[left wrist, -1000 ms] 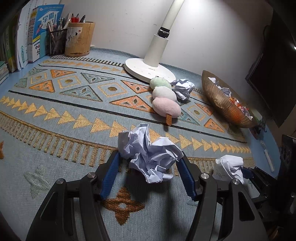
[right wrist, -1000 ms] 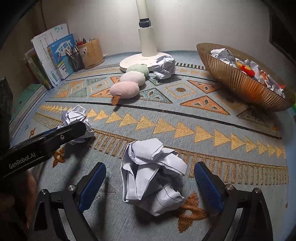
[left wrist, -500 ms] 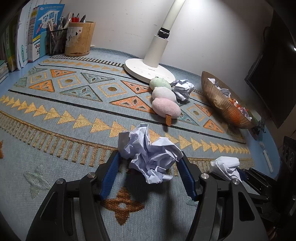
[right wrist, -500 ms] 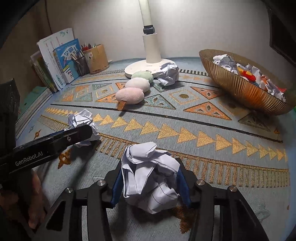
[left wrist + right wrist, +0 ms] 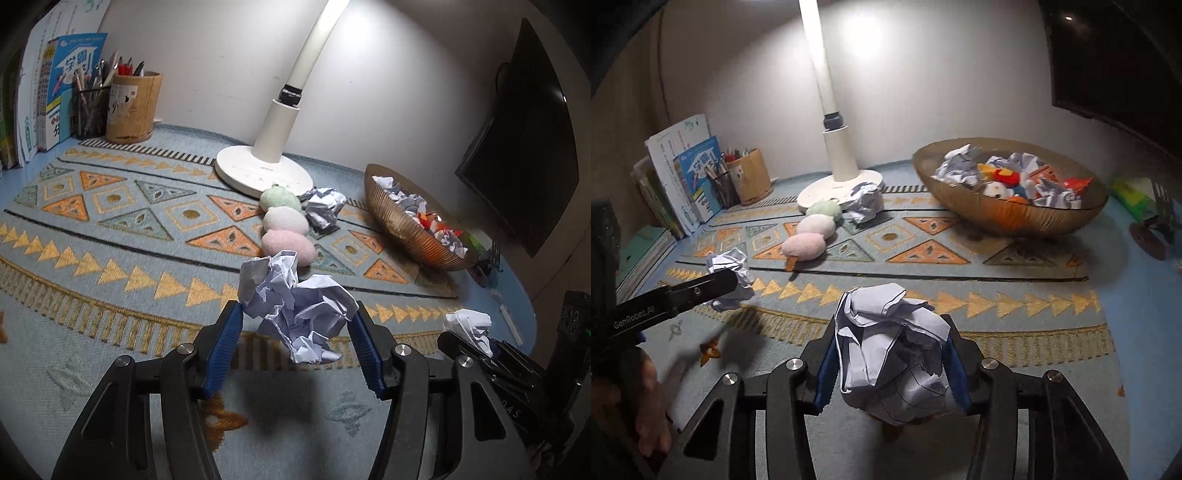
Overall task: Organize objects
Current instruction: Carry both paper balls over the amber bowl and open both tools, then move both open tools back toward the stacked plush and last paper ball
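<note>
The left gripper (image 5: 295, 321) has its jaws closing on a crumpled bluish paper ball (image 5: 295, 306), the blue pads pressed against it, the ball lifted off the patterned rug (image 5: 110, 229); the right gripper (image 5: 890, 354) is clamped on a white lined paper wad (image 5: 890, 350) — likewise raised; beyond them, a gold ribbed bowl (image 5: 1008, 214) already holds crumpled papers, and another wad (image 5: 864, 201) lies beside the lamp base (image 5: 834, 188) and plush skewer (image 5: 812, 232).
</note>
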The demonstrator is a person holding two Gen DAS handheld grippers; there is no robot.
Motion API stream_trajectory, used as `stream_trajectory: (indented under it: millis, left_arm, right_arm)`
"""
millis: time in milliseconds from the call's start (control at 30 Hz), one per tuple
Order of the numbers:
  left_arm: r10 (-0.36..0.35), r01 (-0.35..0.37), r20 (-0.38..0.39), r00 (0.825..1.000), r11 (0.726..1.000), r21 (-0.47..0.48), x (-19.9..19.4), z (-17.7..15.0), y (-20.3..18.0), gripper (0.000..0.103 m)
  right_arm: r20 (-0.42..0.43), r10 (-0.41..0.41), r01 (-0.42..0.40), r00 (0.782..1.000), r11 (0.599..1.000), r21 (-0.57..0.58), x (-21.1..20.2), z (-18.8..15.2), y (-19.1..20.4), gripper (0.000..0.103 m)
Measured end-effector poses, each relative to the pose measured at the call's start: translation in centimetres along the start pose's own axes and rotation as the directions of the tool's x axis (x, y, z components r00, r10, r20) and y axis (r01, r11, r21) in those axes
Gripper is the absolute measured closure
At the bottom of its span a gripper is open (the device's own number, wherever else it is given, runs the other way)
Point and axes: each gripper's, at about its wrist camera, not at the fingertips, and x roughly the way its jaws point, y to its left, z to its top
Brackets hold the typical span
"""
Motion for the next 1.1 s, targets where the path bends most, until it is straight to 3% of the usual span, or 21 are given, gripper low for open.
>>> stream_trajectory:
  millis: [100,233,333,467,500,567,633,800,933,1000,1067,1100]
  left_arm:
    - [-0.05,0.048,0.03,0.998,0.997,0.059,0.4,2.2,-3.6,0.047]
    - [-0.094,0.087,0.04,0.995,0.983,0.163,3.4,5.1,-9.2,0.047]
    - [-0.118,0.11,0.029,0.993,0.975,0.193,6.9,7.0,-12.3,0.047]
    - [-0.152,0.145,0.017,0.988,0.967,0.211,11.0,8.8,-15.4,0.046]
    - [-0.155,0.145,0.026,0.988,0.964,0.223,11.8,9.0,-16.1,0.045]
    - [-0.153,0.14,0.038,0.987,0.962,0.236,12.7,9.3,-16.9,0.023]
    - [-0.132,0.117,0.049,0.99,0.964,0.239,12.7,9.4,-16.9,0.017]
    - [-0.123,0.106,0.062,0.99,0.968,0.225,8.6,8.0,-13.9,0.017]
    - [-0.068,0.052,0.089,0.994,0.984,0.172,3.5,6.0,-9.9,0.017]
    - [-0.029,0.015,0.114,0.993,0.993,0.121,1.0,4.9,-7.4,0.016]
    - [0.006,-0.014,0.13,0.991,0.998,0.066,-0.9,3.7,-4.8,0.0]
    - [0.018,-0.024,0.138,0.99,0.999,0.042,-1.6,2.9,-3.5,0.001]
  right_arm:
    - [0.044,0.022,-0.027,0.999,0.993,0.118,-1.6,3.7,-4.2,0.054]
    - [0.083,-0.042,0.026,0.996,0.982,0.186,-2.2,8.8,-8.4,0.054]
    - [0.078,-0.111,0.092,0.991,0.973,0.214,-1.0,12.1,-11.1,0.054]
    - [0.041,-0.111,0.099,0.993,0.968,0.229,2.2,15.4,-13.7,0.051]
    - [0.026,-0.117,0.108,0.993,0.969,0.224,3.1,15.8,-14.1,0.043]
    - [0.009,-0.165,0.159,0.986,0.961,0.225,3.7,16.1,-14.9,0.035]
    - [0.009,-0.171,0.164,0.985,0.96,0.228,3.5,15.5,-15.2,0.035]
    - [0.0,-0.133,0.131,0.991,0.978,0.164,1.7,12.7,-12.7,0.035]
    - [-0.017,-0.013,0.015,1.0,0.989,0.146,-0.2,10.8,-8.3,0.033]
    - [-0.031,0.046,-0.041,0.998,0.989,0.142,-0.8,9.6,-5.7,0.023]
    - [-0.037,0.095,-0.089,0.995,0.987,0.134,-1.0,7.6,-3.2,0.012]
    - [-0.037,0.115,-0.109,0.993,0.986,0.125,-0.9,6.1,-2.1,0.009]
